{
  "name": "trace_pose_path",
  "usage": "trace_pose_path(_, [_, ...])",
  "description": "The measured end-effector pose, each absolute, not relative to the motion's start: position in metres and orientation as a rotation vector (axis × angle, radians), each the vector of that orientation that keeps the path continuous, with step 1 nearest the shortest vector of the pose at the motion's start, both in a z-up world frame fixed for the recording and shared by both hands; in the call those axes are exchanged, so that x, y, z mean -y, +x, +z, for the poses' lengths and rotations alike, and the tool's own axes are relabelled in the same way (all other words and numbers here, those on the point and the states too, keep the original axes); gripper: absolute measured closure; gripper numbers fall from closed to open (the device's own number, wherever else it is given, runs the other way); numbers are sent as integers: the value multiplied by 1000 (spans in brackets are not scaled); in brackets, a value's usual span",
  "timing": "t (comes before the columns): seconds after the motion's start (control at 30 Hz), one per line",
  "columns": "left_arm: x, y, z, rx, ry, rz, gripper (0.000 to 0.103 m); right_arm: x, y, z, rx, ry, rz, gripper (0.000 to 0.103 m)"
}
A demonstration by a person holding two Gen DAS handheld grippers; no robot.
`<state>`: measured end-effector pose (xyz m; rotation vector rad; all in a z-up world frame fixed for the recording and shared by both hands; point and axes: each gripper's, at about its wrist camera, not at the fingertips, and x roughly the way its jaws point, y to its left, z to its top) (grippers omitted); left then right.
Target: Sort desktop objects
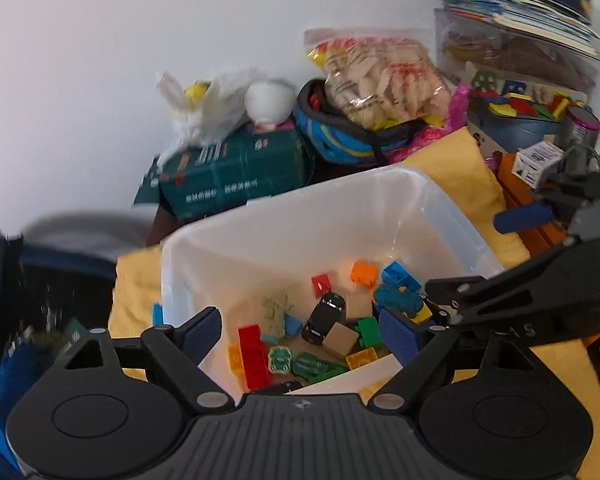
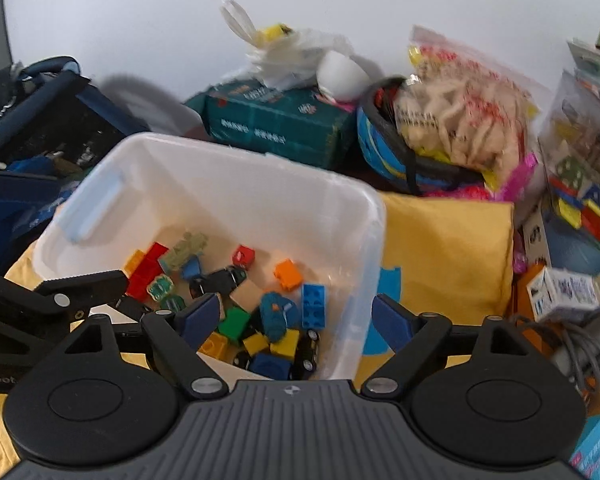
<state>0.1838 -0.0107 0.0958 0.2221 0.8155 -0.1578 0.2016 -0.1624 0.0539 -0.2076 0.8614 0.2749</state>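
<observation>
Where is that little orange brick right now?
The orange brick lies inside the white bin, toward its far wall, between the small red brick and the blue brick.

"Robot" shows on the left tongs' arm [image 2: 4, 344]; the rest is unreadable.

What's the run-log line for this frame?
left gripper: open, empty | right gripper: open, empty | white bin: toy bricks, cars inside

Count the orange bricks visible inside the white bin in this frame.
1. A single orange brick lies on the floor of the white bin, toward its far side, just beyond the blue brick. Others may be buried under the toy pile nearer the cameras.
</observation>
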Motion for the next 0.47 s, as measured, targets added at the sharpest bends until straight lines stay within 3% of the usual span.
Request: trace_pose_path(0.47, [9, 182, 93, -819, 275, -96, 15, 166, 203, 55, -880, -255, 211, 15])
